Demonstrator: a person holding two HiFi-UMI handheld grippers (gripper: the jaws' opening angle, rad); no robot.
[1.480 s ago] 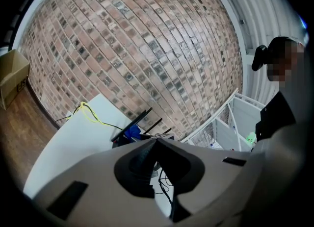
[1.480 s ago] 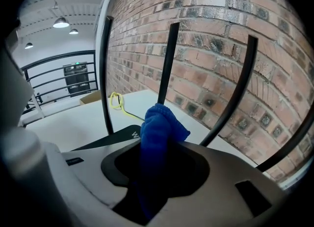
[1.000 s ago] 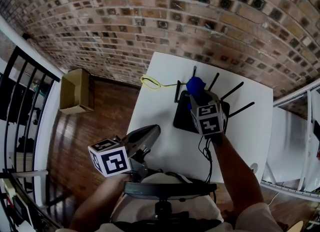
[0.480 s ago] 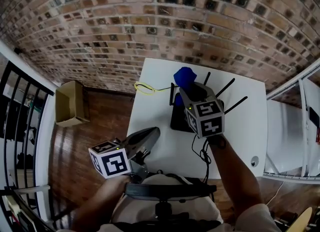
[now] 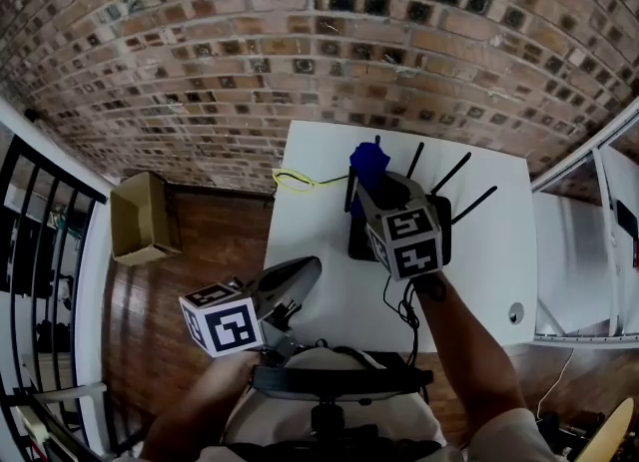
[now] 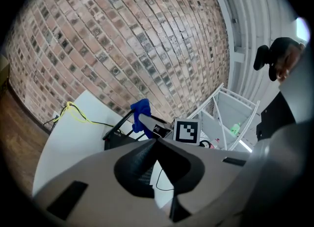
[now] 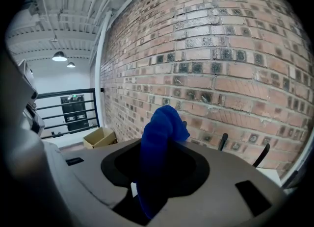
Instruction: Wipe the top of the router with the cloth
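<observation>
Right gripper (image 5: 382,191) jaws clamp the blue cloth (image 5: 367,163), held over the black router (image 5: 357,238) on the far side of the white table (image 5: 310,221). Left gripper (image 5: 298,274) jaws together, empty, at the table's near edge, apart from the router.

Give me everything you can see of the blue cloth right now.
The cloth is a small, bright blue, soft-looking fabric piece, bunched into a narrow upright wad. The right gripper has its jaws shut on the lower part, and the crumpled upper end sticks out past the tips. It sits over the back left part of the black router, close to the antennas. Whether it touches the router's top cannot be told.
</observation>
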